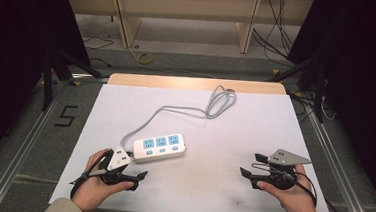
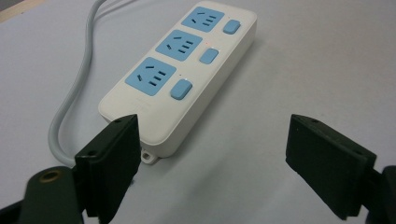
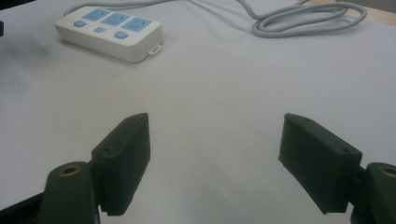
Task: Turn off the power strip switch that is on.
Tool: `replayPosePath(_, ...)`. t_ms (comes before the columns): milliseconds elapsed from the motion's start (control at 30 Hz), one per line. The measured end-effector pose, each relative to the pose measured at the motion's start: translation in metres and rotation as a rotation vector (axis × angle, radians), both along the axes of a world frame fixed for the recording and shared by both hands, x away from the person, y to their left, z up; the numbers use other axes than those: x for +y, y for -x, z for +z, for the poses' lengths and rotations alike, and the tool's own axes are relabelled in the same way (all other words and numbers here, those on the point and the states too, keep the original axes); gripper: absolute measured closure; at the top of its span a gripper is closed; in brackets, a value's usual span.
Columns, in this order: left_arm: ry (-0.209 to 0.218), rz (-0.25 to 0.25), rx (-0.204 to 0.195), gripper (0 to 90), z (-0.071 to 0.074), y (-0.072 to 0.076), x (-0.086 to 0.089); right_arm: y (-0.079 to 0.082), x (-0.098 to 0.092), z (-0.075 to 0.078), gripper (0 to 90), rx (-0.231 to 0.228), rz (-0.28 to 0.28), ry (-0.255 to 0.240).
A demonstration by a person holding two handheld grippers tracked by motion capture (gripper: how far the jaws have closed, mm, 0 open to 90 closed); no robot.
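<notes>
A white power strip with three blue sockets and blue switches lies left of centre on the white table top. Its grey cable runs back to a loose coil. My left gripper is open just in front of the strip's left end, held in a hand. In the left gripper view the strip lies close ahead, its near end beside the left jaw, and nothing sits inside the open gripper. My right gripper stands open at the front right, empty, far from the strip.
The table's wooden far edge lies behind the coil. Beyond it stand a wooden shelf unit and loose floor cables. Metal rails flank the table, with a "5" mark on the floor at the left.
</notes>
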State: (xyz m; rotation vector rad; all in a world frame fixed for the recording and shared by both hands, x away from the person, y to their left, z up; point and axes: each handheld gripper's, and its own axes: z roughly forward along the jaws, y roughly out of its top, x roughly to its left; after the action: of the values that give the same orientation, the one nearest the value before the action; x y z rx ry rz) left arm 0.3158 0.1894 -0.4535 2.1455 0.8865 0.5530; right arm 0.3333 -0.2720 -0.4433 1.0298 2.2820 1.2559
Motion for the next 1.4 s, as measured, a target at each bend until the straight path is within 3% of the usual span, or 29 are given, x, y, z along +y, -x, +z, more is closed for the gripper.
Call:
replayPosePath(333, 0.019, 0.002, -0.003, 20.8, 0.002, 0.001, 0.002, 0.000, 0.003, 0.000, 25.1, 0.001, 0.005, 0.004)
replayPosePath(533, 0.028, -0.003, -0.010, 31.4, 0.006, 0.001, -0.002, -0.001, 0.002, 0.000, 25.3, 0.004, 0.006, 0.006)
replayPosePath(600, 0.035, -0.009, -0.010, 41.5, 0.007, 0.001, -0.004, -0.001, 0.002, 0.000, 25.3, 0.005, 0.008, 0.006)
replayPosePath(633, 0.036, -0.013, -0.014, 41.5, 0.008, 0.001, -0.004, -0.001, 0.002, 0.000, 25.3, 0.005, 0.008, 0.006)
replayPosePath(700, 0.050, -0.015, -0.014, 54.2, 0.009, 0.000, -0.006, -0.001, 0.002, 0.000, 25.4, 0.006, 0.007, 0.005)
replayPosePath(733, 0.050, -0.014, -0.015, 54.2, 0.010, 0.000, -0.006, -0.001, 0.002, 0.000, 25.4, 0.006, 0.007, 0.005)
replayPosePath(767, 0.041, -0.014, -0.022, 63.1, 0.011, -0.001, -0.006, -0.001, 0.002, 0.000, 25.4, 0.005, 0.007, 0.006)
replayPosePath(833, 0.022, -0.007, -0.031, 67.3, 0.013, -0.003, -0.007, -0.001, 0.002, 0.000, 25.4, 0.006, 0.006, 0.005)
replayPosePath(867, 0.016, -0.001, -0.032, 77.6, 0.013, -0.004, -0.008, -0.001, 0.003, 0.000, 25.4, 0.010, 0.006, 0.004)
replayPosePath(900, 0.011, 0.003, -0.033, 77.6, 0.014, -0.005, -0.008, -0.001, 0.003, 0.000, 25.4, 0.010, 0.006, 0.004)
replayPosePath(933, 0.009, 0.009, -0.032, 86.8, 0.015, -0.007, -0.008, -0.001, 0.003, 0.000, 25.4, 0.011, 0.009, 0.005)
replayPosePath(967, 0.010, 0.015, -0.032, 89.5, 0.015, -0.008, -0.009, -0.001, 0.003, 0.000, 25.4, 0.010, 0.011, 0.007)
replayPosePath(1200, 0.002, 0.004, 0.003, 89.8, 0.017, -0.015, -0.017, -0.002, 0.003, 0.000, 25.5, 0.012, 0.009, 0.003)
replayPosePath(1400, 0.001, 0.010, 0.003, 89.9, 0.019, -0.021, -0.023, -0.002, 0.004, -0.001, 25.6, 0.013, 0.009, 0.001)
